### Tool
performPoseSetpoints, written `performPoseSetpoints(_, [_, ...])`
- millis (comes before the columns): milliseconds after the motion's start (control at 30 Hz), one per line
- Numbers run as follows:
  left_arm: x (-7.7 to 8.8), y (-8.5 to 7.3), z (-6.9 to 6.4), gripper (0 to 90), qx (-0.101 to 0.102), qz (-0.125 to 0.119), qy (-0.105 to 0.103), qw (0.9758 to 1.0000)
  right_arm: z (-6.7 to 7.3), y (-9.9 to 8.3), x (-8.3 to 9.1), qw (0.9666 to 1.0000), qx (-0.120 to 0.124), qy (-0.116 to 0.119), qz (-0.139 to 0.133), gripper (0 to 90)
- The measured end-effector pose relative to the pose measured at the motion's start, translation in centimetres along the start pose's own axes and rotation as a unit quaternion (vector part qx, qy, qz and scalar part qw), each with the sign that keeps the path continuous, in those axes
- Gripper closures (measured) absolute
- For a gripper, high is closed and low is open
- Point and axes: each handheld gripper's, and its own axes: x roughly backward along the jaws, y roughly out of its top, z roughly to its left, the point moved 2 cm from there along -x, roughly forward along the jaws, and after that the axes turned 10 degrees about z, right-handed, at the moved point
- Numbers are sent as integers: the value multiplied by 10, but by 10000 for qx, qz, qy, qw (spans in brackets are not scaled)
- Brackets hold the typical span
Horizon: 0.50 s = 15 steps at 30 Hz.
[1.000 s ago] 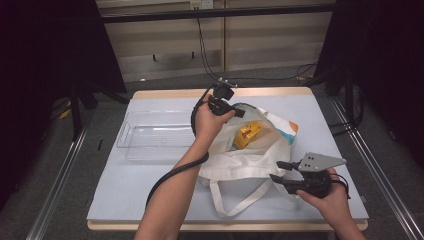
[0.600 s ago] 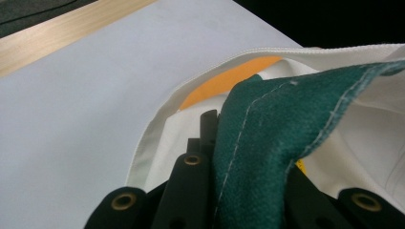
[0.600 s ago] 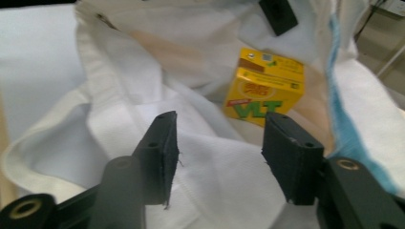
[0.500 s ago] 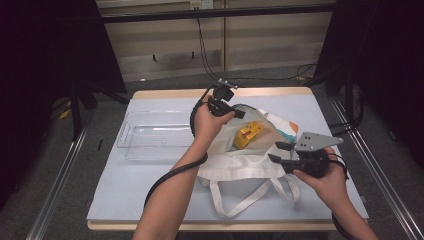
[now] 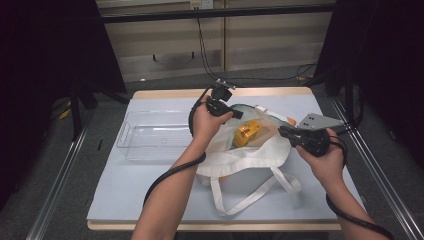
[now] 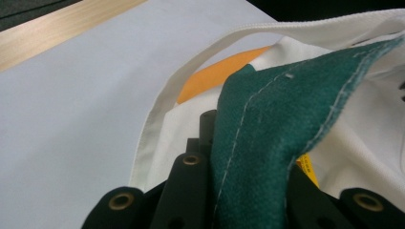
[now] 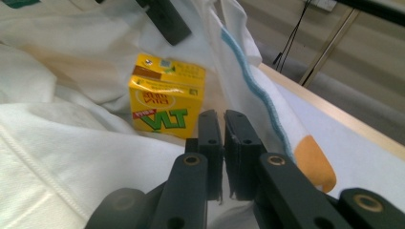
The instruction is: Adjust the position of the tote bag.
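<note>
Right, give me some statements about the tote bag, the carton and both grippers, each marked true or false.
1. The left gripper is clamped on the tote bag's green rim. True.
2. The right gripper grips the yellow drink carton. False: its jaws have just closed on nothing, short of the carton.
3. The carton sits inside the bag. True.
4. The clear plastic tray holds the carton. False: the tray holds nothing.

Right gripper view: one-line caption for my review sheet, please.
Right tongs, shut and empty, poised at the open tote bag before a yellow drink carton lying inside.
</note>
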Motion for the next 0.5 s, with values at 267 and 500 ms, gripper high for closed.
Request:
performPoseSetpoints(267, [2,-5,5,778,76,27,-81,9999,-9,-3,-17,9997,-234,7,28,860])
performPoseSetpoints(500, [15,-9,3,608,102,-147,-150,9997,-12,1,-23,9995,-302,46,10,861])
